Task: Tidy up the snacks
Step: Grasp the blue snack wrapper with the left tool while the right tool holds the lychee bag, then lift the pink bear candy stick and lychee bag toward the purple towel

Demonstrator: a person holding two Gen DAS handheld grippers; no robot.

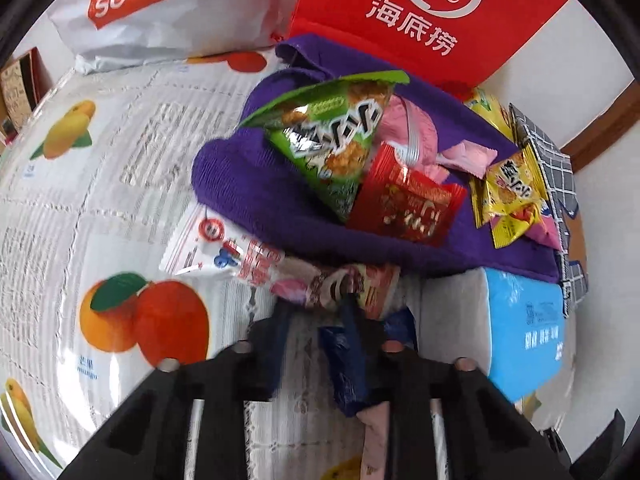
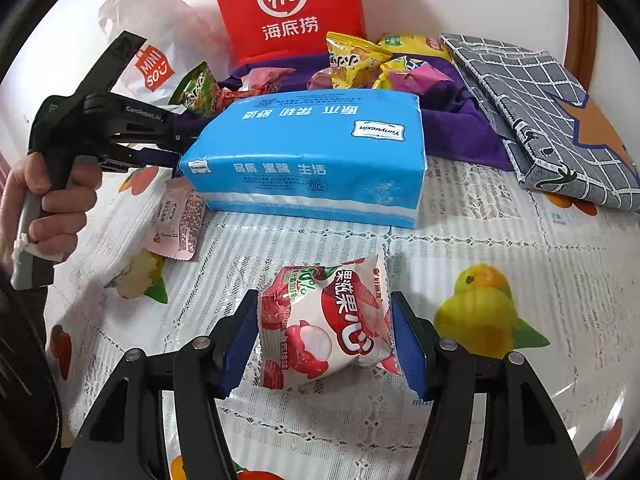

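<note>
- the right gripper (image 2: pixel 324 336) sits low over the fruit-print tablecloth (image 2: pixel 500 232), its blue pads (image 2: pixel 408 352) spread either side of a lychee snack packet (image 2: pixel 324 324); the packet lies on the cloth between them, and i cannot tell whether the pads press it or only flank it.
- the left gripper (image 1: pixel 320 316) has its fingers drawn close together on one end of a pink-and-white snack wrapper (image 1: pixel 288 276), which stretches across the tablecloth (image 1: pixel 100 160) in front of the fingertips; the view is blurred here.
- from the right wrist view the left gripper (image 2: pixel 168 148) is held in a hand (image 2: pixel 48 200) at the left, its tip hidden behind the blue tissue pack (image 2: pixel 308 160), with a pink wrapper (image 2: pixel 176 220) below it by the pack's near left corner.
- a purple cloth bag (image 1: pixel 248 184) lies open behind the tissue pack (image 1: pixel 524 328), and it holds a green packet (image 1: pixel 332 136), a red packet (image 1: pixel 404 208) and a pink pouch (image 1: pixel 412 128) heaped together.
- small yellow packets (image 1: pixel 508 196) rest at the bag's right edge, beside a grey checked cloth (image 1: pixel 556 168).
- a red paper bag (image 2: pixel 288 4) stands upright against the wall behind the purple bag (image 2: pixel 460 128); what it holds cannot be seen.
- a white miniso bag (image 1: pixel 160 8) lies at the far left; its contents are hidden.
</note>
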